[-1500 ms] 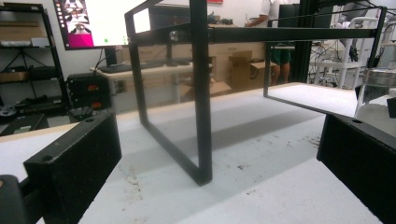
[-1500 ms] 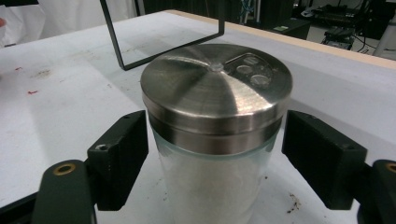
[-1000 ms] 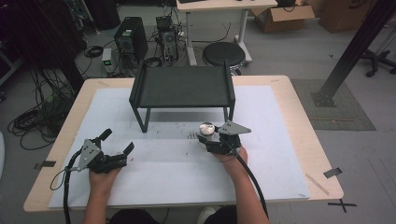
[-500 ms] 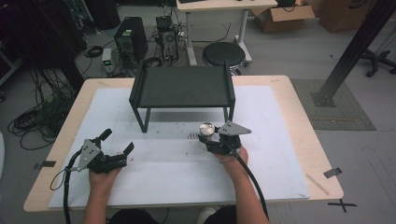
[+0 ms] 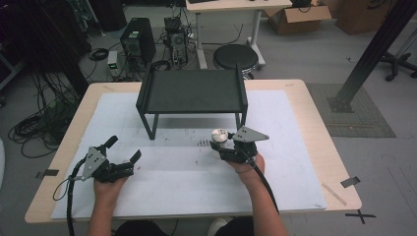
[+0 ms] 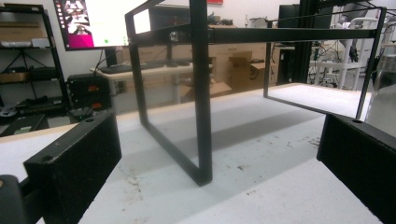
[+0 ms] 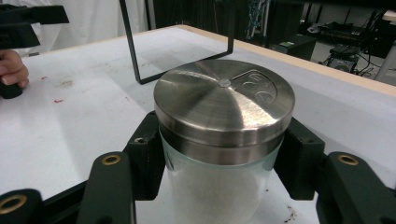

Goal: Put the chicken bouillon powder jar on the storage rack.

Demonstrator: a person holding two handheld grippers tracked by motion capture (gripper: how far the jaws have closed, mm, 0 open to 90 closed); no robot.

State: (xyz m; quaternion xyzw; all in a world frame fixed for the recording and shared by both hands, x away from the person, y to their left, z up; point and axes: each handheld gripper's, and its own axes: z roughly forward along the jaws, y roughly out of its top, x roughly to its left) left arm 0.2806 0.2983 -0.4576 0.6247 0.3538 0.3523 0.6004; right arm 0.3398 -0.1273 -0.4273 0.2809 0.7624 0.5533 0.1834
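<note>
Presently, my right gripper (image 7: 219, 186) is pinched on a glass jar (image 7: 217, 196) with a brushed steel lid (image 7: 224, 100). Its jaws have just been closing, and in the right gripper view both pads now press on the glass just under the lid's rim, one on each side. I judge that grip well chosen: it falls on the body, not on the lid, so the lid cannot work loose under the squeeze. The jar holds a white filling and stands upright on the white mat (image 5: 290, 123), just in front of the black rack (image 5: 192, 91), near its front right leg.

In the high view the jar (image 5: 220, 136) is near the middle of the table (image 5: 314, 105), with the right gripper (image 5: 223, 147) reaching it from the person's side.

My left gripper (image 5: 129, 157) is spread wide and holds nothing; it rests low on the mat, well apart from the jar, aimed toward the rack. I take this as a waiting posture, kept clear of the working hand.

The rack's top shelf is bare. I judge the jar gripped but not yet lifted.
</note>
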